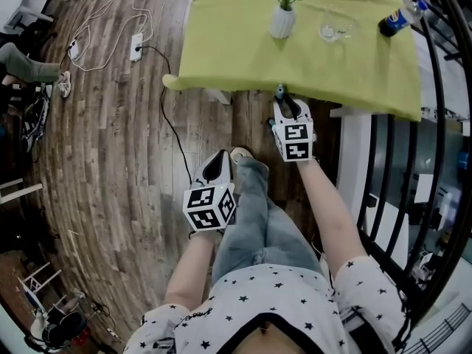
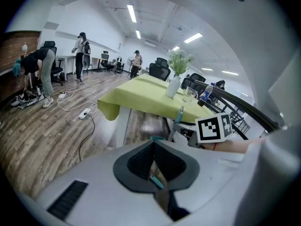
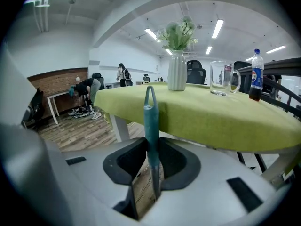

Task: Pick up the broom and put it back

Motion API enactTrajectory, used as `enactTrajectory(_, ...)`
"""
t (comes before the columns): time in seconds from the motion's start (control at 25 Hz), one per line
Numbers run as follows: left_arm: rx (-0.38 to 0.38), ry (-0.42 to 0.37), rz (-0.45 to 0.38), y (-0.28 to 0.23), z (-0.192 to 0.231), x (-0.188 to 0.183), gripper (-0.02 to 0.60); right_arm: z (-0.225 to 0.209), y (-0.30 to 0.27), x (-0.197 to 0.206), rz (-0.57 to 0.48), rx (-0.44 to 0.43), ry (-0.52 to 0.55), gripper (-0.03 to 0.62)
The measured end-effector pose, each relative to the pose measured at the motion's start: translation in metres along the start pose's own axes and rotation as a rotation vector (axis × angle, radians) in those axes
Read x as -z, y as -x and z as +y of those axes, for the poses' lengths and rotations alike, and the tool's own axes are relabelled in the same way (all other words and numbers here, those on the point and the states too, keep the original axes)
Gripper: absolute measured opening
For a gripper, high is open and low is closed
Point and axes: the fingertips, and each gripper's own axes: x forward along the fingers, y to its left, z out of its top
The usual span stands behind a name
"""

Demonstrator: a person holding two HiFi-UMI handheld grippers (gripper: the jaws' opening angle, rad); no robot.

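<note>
The broom's teal handle (image 1: 280,92) stands upright at the near edge of the green-clothed table (image 1: 221,57). In the right gripper view the handle (image 3: 151,121), with a loop at its top, rises between the jaws of my right gripper (image 3: 151,144). A strip of floor shows beside the thin pole lower down, so the pads are not clamped on it. From above, my right gripper (image 1: 286,108) points at the handle. My left gripper (image 1: 215,167) hangs lower left by the person's shoe (image 1: 240,155), jaws slightly apart and empty. The left gripper (image 2: 154,142) sees the handle (image 2: 181,114) ahead. The broom head is hidden.
On the table stand a white vase with a plant (image 1: 282,17), a glass mug (image 1: 335,29) and a cola bottle (image 1: 398,19). A power strip with cables (image 1: 136,46) lies on the wood floor. A black railing (image 1: 442,161) runs along the right. Several people stand far off.
</note>
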Motion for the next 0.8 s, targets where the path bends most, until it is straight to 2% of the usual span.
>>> enactTrajectory(0.8, 0.01, -0.009, -0.042, 0.052, -0.013, -0.005, 0.011, 0.011, 0.076, 0.007, -0.028, 0.05, -0.023, 0.077)
